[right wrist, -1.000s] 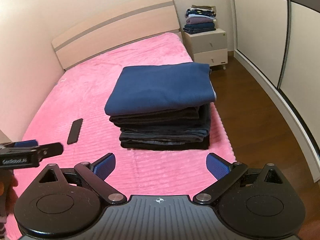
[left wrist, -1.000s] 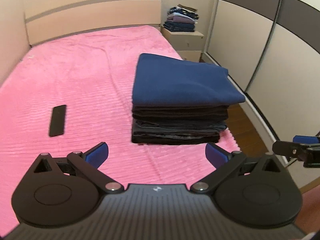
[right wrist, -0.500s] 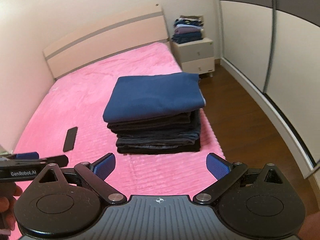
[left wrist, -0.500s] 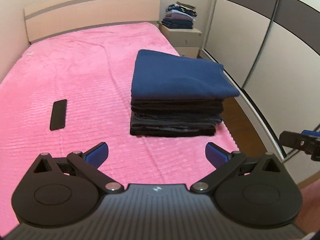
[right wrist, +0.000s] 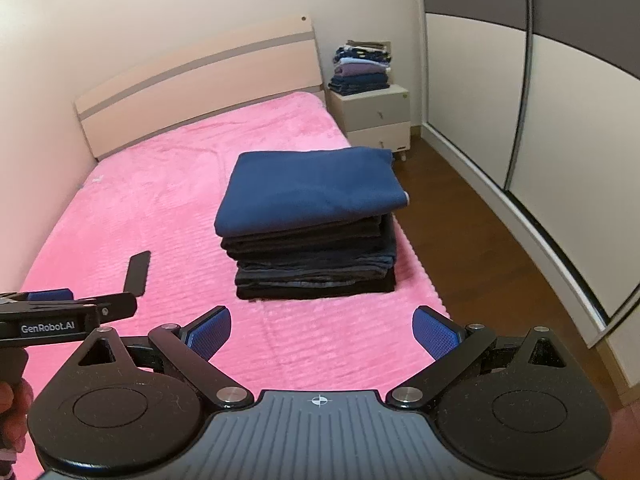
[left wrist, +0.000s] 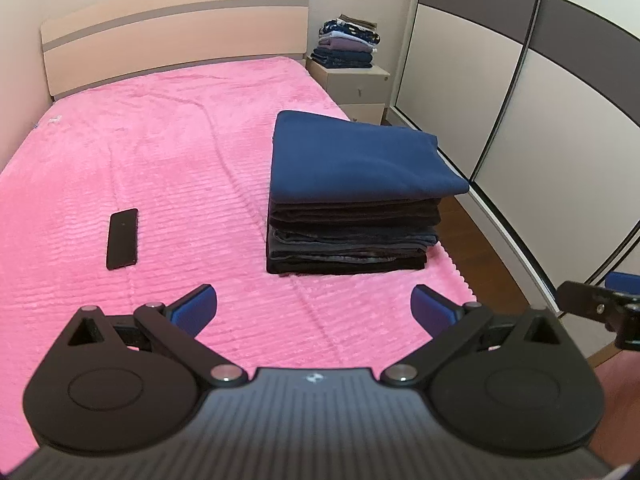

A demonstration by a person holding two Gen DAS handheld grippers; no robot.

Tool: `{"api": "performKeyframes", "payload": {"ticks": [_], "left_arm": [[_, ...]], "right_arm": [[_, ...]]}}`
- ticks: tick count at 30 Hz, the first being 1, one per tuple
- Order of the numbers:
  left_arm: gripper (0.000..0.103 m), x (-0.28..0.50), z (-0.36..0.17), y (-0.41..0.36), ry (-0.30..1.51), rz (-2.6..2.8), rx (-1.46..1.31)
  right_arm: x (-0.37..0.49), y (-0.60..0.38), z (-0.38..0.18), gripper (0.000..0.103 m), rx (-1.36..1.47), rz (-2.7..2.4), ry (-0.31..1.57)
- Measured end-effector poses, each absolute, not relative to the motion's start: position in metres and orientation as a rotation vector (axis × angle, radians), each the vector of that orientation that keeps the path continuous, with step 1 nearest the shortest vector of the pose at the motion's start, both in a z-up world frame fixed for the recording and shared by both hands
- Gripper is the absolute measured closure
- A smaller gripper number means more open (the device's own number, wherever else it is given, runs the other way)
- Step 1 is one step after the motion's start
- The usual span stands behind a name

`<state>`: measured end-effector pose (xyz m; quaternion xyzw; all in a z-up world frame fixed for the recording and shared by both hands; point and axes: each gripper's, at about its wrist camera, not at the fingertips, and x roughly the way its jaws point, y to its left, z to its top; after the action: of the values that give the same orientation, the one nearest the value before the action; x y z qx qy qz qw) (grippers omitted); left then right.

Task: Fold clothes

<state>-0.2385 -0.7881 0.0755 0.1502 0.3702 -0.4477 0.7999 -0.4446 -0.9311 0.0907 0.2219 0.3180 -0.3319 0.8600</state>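
Stack of folded clothes, blue piece on top, near the bed's right edge, long axis crosswise, straight ahead of both released, empty claws, left claw and right claw, neither plainly nearer.

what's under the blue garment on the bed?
A stack of folded dark clothes sits under the blue garment, resting on the pink bedspread. Only edges show; what each is cannot be told.
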Motion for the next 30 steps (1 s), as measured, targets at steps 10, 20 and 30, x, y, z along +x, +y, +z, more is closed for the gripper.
{"api": "performKeyframes", "payload": {"ticks": [10,20,30], "left_arm": [[0.001,-0.244,0.069,-0.777,0.793,-1.007,0.346],[0.001,-0.255,0.066,-0.792,0.779,-0.963,0.369],[0.001,-0.259,0.070,-0.807,0.773,-0.940,0.380]], "right_arm": [[-0.447,-0.911,0.092,0.003,0.442,-0.752,0.674],[-0.449,-0.933,0.093,0.003,0.425,-0.736,0.675],[-0.442,-0.957,0.088,0.003,0.446,-0.700,0.682]]}}
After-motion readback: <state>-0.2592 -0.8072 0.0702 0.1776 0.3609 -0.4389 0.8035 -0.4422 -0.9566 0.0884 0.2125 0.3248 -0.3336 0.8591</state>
